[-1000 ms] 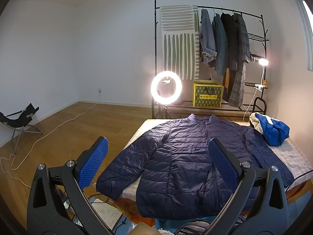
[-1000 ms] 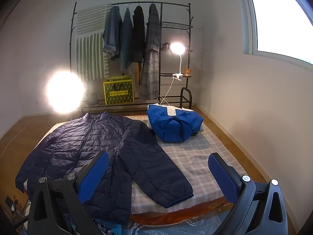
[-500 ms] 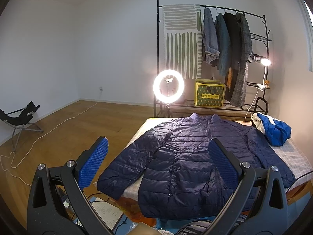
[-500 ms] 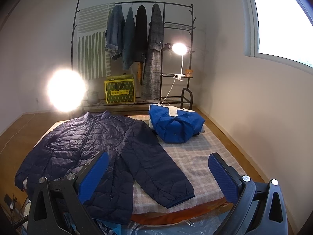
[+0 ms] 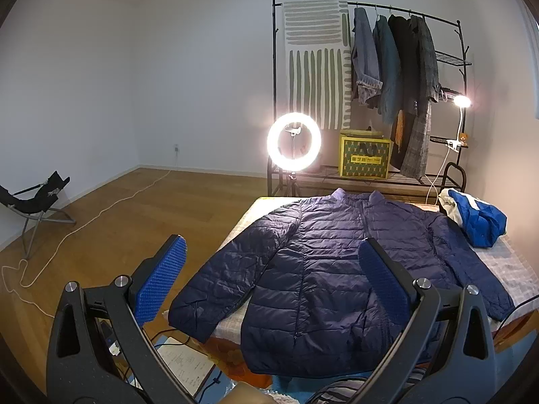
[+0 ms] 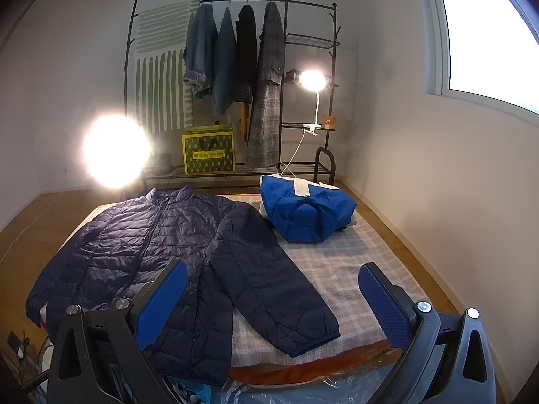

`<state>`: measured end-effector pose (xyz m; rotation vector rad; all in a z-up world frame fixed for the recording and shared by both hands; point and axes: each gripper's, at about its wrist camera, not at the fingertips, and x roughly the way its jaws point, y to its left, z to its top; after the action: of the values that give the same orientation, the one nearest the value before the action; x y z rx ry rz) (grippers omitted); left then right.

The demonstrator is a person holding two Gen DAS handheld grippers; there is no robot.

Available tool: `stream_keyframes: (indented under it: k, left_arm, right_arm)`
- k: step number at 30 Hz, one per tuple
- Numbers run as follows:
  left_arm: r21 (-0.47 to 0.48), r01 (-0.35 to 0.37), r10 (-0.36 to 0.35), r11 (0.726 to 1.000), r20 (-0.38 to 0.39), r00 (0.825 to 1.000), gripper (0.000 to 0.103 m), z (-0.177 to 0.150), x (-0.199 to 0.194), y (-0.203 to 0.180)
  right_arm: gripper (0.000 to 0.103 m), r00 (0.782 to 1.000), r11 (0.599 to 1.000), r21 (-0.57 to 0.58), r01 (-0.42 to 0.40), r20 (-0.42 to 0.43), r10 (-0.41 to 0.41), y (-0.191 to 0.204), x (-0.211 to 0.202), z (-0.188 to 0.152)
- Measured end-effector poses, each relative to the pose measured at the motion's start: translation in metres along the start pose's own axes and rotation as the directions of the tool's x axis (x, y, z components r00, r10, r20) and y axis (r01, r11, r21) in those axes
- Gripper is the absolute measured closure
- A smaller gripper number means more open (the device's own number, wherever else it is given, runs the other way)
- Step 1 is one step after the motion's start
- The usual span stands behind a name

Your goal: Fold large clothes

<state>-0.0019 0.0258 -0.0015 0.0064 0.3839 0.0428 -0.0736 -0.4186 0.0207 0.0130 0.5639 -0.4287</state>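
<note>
navy puffer jacket [image 5: 323,269] spread flat, front up, on the bed [image 6: 353,269], collar toward the far end and sleeves angled out to either side — the hem and one cuff hang over the near and left edges of the checked cover. left gripper [image 5: 269,276] hovers above the near end of the bed with its jaws wide apart, blue pads bare, holding nothing and touching nothing. right gripper [image 6: 273,296] is likewise spread wide and empty, held clear above the jacket's right sleeve and the bare checked cover beside it. folded blue-and-white jacket [image 6: 306,212] sits at the far right corner of the bed, just beside the navy jacket's shoulder. beyond the bed stands a black clothes rack [image 5: 421,23] with dark coats hanging, a yellow box [image 5: 365,156] on its lower shelf, and a lit ring light [image 5: 293,141] in front of it — a clip lamp [image 6: 311,80] glows on the rack's right side. black folding chair [image 5: 33,198] stands on the wooden floor far to the left
</note>
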Motion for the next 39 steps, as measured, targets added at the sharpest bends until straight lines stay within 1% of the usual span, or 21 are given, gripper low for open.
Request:
stream_keyframes:
  k: [4,8,11,16,18,19,20,21,23,24,26,29,30,33,36,39]
  left_arm:
    - [-0.001,-0.009,0.009,1.0,-0.008,1.0,0.0,-0.005,0.01,0.004]
    - [-0.007,-0.022,0.022,1.0,-0.018,1.0,0.0,-0.012,0.023,0.017]
    - [-0.032,-0.041,0.04,0.999,-0.041,0.998,0.0,-0.021,0.04,0.037]
    - [-0.075,-0.099,0.091,0.992,-0.107,0.99,0.0,-0.042,0.075,0.081]
    - [-0.105,-0.118,0.102,0.987,-0.145,0.984,0.007,-0.052,0.088,0.099]
    - [-0.13,-0.118,0.096,0.984,-0.165,0.982,0.009,-0.057,0.094,0.109]
    - [-0.162,-0.122,0.09,0.979,-0.189,0.978,0.013,-0.063,0.101,0.12]
    - [-0.193,-0.125,0.082,0.973,-0.212,0.974,0.018,-0.068,0.107,0.129]
    - [-0.266,-0.126,0.057,0.956,-0.252,0.966,0.024,-0.08,0.117,0.147]
    - [-0.31,-0.127,0.039,0.942,-0.275,0.961,0.025,-0.088,0.122,0.158]
    - [-0.353,-0.125,0.013,0.927,-0.304,0.953,0.025,-0.098,0.127,0.169]
    - [-0.407,-0.145,-0.004,0.902,-0.344,0.939,0.026,-0.114,0.131,0.181]
    - [-0.431,-0.154,-0.012,0.889,-0.358,0.934,0.031,-0.12,0.131,0.185]
    - [-0.51,-0.167,-0.052,0.844,-0.388,0.92,0.034,-0.137,0.127,0.197]
    - [-0.554,-0.174,-0.075,0.814,-0.398,0.914,0.035,-0.15,0.124,0.201]
    - [-0.581,-0.179,-0.101,0.794,-0.416,0.904,0.035,-0.164,0.125,0.207]
  right_arm:
    - [0.0,1.0,1.0,-0.005,0.001,-0.005,-0.001,0.004,0.002,-0.001]
    - [0.0,1.0,1.0,-0.015,0.002,-0.008,-0.002,0.01,0.004,-0.002]
    - [0.0,1.0,1.0,-0.026,0.003,-0.014,-0.004,0.016,0.007,-0.002]
    - [0.0,1.0,0.998,-0.059,-0.005,-0.015,0.004,0.032,0.009,-0.005]
    - [0.0,1.0,0.998,-0.062,-0.017,-0.015,0.016,0.037,0.012,-0.006]
    - [0.0,1.0,0.998,-0.059,-0.026,-0.015,0.025,0.039,0.013,-0.007]
    - [0.0,0.999,0.998,-0.056,-0.038,-0.014,0.037,0.041,0.014,-0.008]
    - [0.0,0.999,0.997,-0.054,-0.049,-0.012,0.049,0.042,0.015,-0.009]
    - [0.0,0.997,0.996,-0.055,-0.071,0.001,0.071,0.045,0.016,-0.011]
    - [0.0,0.997,0.995,-0.057,-0.08,0.013,0.081,0.046,0.015,-0.012]
    - [0.0,0.993,0.993,-0.063,-0.103,0.047,0.106,0.046,0.012,-0.013]
    - [0.0,0.985,0.987,-0.067,-0.145,0.087,0.15,0.043,0.006,-0.014]
    - [0.0,0.982,0.986,-0.066,-0.156,0.096,0.162,0.042,0.005,-0.014]
    - [0.0,0.972,0.979,-0.064,-0.195,0.123,0.202,0.036,-0.003,-0.016]
    - [0.0,0.962,0.971,-0.063,-0.23,0.135,0.237,0.032,-0.008,-0.019]
    - [0.0,0.953,0.961,-0.052,-0.272,0.123,0.276,0.027,-0.012,-0.024]
